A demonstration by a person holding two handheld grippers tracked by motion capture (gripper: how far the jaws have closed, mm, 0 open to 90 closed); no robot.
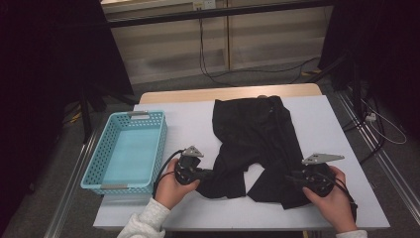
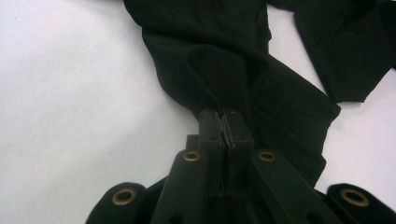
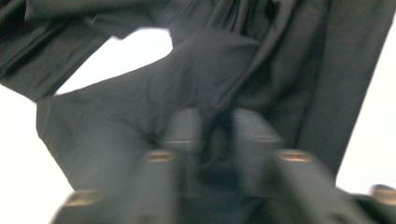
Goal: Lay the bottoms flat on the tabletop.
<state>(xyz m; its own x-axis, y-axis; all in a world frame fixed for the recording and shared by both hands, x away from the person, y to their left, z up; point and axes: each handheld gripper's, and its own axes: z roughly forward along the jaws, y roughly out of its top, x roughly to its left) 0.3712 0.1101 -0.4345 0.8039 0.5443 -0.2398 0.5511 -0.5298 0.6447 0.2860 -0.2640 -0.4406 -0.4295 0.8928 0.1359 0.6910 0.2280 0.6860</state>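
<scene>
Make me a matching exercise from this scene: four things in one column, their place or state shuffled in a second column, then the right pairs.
Things
1. basket
2. black shorts
3. left gripper
4. right gripper

Place or state
A. spread out at the middle of the table
B. jaws apart over cloth
C. light blue, at the table's left edge
D. clamped shut on a fold of cloth

Pairs: 1-C, 2-A, 3-D, 4-B
</scene>
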